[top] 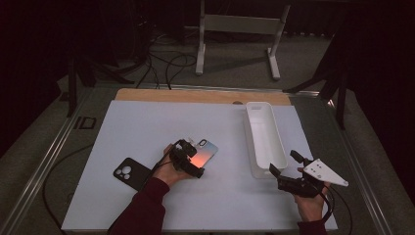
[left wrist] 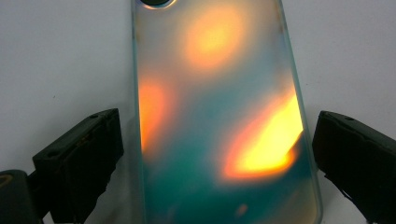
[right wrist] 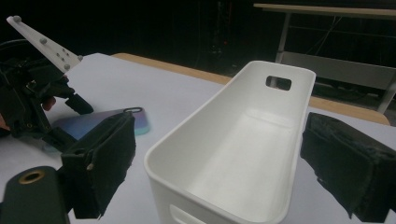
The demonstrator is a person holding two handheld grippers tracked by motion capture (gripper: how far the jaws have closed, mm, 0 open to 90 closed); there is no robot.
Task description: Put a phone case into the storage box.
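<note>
phone case: iridescent teal, orange-yellow patches | bin: white | second case: black | mat: white

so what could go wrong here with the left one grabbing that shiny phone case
1. The iridescent case lies flat on the white mat, and the open left gripper straddles it with gaps on both sides; the fingers may slide over its thin edges.
2. The right gripper straddles the near end of the white bin and could nudge it.
</note>
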